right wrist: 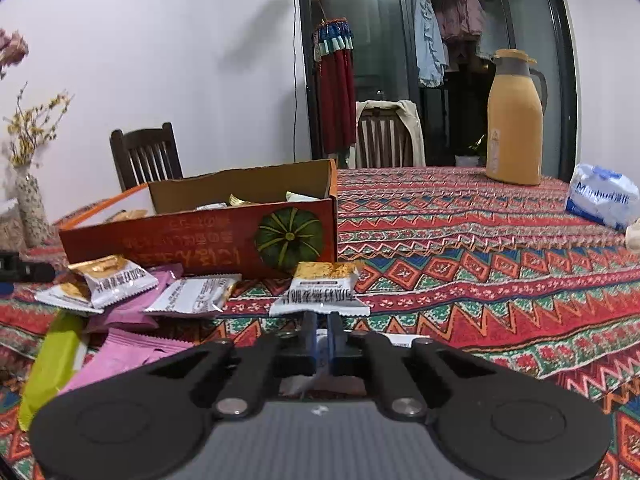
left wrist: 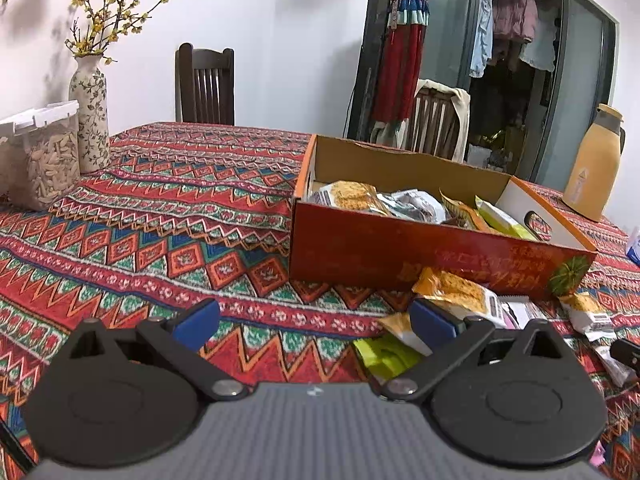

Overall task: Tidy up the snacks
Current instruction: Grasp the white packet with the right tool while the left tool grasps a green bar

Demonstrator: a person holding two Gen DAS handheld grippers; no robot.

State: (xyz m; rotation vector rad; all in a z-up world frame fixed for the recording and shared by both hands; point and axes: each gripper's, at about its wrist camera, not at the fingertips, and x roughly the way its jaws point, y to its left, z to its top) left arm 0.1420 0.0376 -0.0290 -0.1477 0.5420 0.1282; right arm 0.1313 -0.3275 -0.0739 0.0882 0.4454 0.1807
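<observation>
My right gripper (right wrist: 323, 322) is shut on the near edge of a white and gold snack packet (right wrist: 320, 289), which stands up from the patterned tablecloth just right of the red cardboard box (right wrist: 200, 242). More packets lie to its left: white and gold ones (right wrist: 108, 280), a white one (right wrist: 192, 294), pink ones (right wrist: 136, 350) and a green one (right wrist: 52, 364). My left gripper (left wrist: 316, 322) is open over bare cloth, with nothing between its blue pads. Loose packets (left wrist: 460, 294) lie by its right finger, in front of the box (left wrist: 400, 252), which holds several snacks (left wrist: 400, 200).
A tan thermos jug (right wrist: 516, 120) and a blue tissue pack (right wrist: 604, 196) stand on the table's right side. A jar of seeds (left wrist: 50, 160) and a flowered vase (left wrist: 92, 116) stand at the left. Wooden chairs (left wrist: 206, 84) sit behind the table.
</observation>
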